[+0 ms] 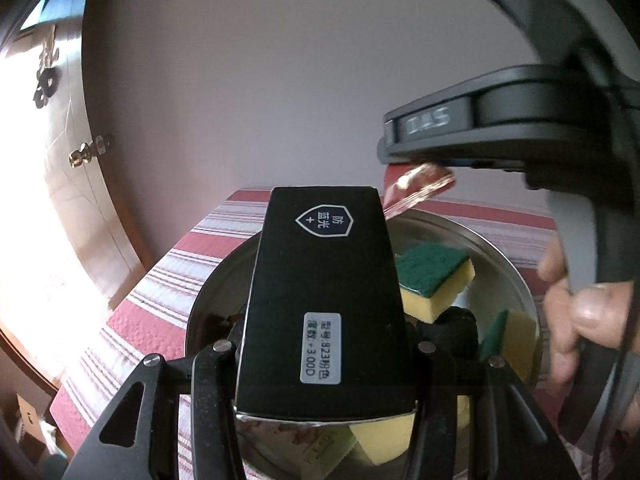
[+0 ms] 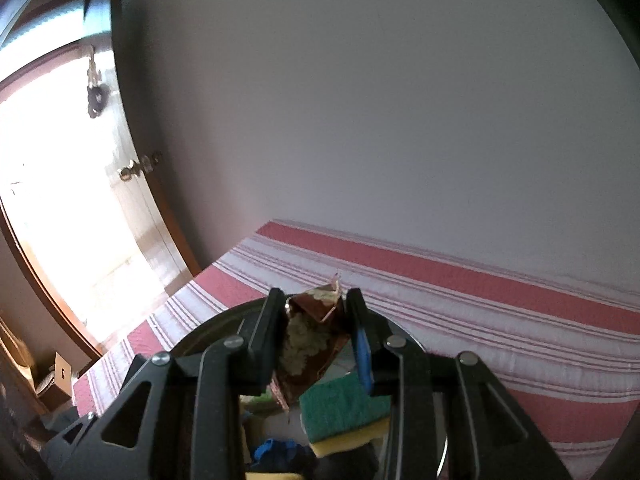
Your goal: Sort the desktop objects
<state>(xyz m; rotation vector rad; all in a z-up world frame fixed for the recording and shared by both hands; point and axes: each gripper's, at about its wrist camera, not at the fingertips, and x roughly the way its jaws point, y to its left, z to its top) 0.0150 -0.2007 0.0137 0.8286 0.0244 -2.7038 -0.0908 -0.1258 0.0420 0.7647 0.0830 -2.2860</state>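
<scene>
My left gripper (image 1: pixel 326 344) is shut on a black box (image 1: pixel 320 300) with white labels, held over a round metal bowl (image 1: pixel 516 280). The bowl holds yellow sponges with green scouring tops (image 1: pixel 434 280) and small dark items. My right gripper (image 2: pixel 316 320) is shut on a brown snack packet (image 2: pixel 310 344) above the same bowl (image 2: pixel 216 330), with a green-topped sponge (image 2: pixel 340 408) just below it. In the left wrist view the right gripper's body (image 1: pixel 500 120) hangs above the bowl at upper right, the packet (image 1: pixel 416 188) showing under it.
The bowl stands on a red and white striped cloth (image 2: pixel 500 320) against a plain wall. A wooden door (image 1: pixel 80 208) with a brass handle is at the left. A hand (image 1: pixel 576 320) grips the right gripper's handle. Blue and black items (image 2: pixel 276 452) lie in the bowl.
</scene>
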